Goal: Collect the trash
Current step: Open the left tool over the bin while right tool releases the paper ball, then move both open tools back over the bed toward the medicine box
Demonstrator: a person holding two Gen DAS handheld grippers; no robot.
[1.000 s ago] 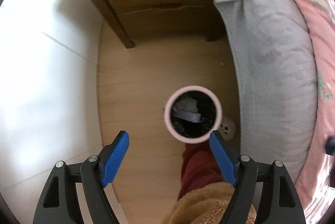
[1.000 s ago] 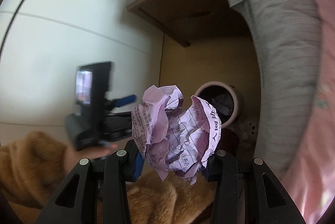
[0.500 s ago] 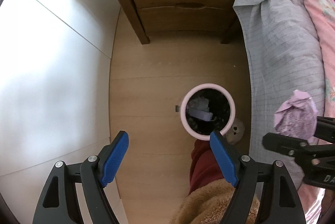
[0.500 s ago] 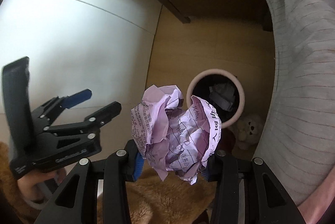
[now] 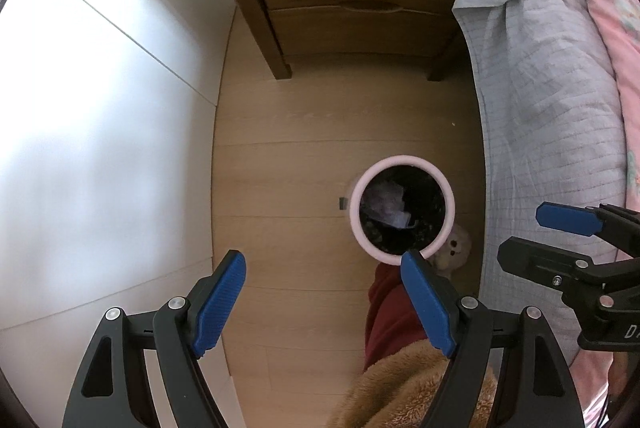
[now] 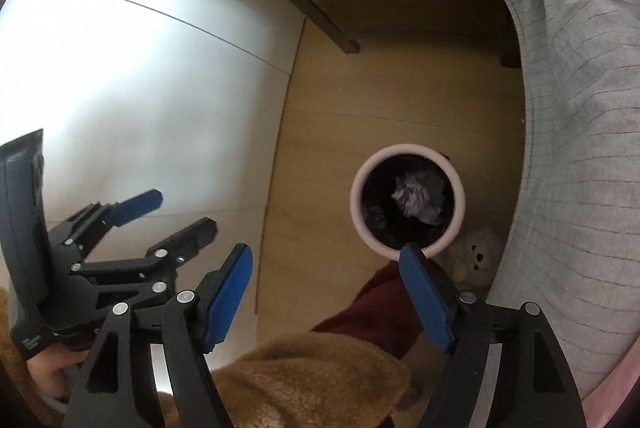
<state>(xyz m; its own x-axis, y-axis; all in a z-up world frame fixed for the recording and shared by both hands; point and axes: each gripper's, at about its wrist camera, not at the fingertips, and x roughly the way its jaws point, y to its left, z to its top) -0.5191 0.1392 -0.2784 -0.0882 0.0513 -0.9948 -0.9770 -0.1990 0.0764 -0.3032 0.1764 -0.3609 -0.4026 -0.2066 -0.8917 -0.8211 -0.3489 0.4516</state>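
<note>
My right gripper (image 6: pixel 324 292) hangs above the pink-rimmed trash bin (image 6: pixel 460 224), jaws wide and empty; the crumpled purple paper (image 6: pixel 414 198) lies inside the bin; my left gripper (image 5: pixel 322 298) is likewise wide, empty; drop step apparently done, next I must seek further trash.

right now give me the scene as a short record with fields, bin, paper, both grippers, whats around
bin: pink-rimmed trash bin upright on the wooden floor
paper: crumpled purple paper lies inside the bin
left gripper: jaws open, empty
right gripper: jaws open, empty, above the bin
nearby: small plush toy beside the bin, wooden nightstand beyond it, grey bedding to the right
</note>
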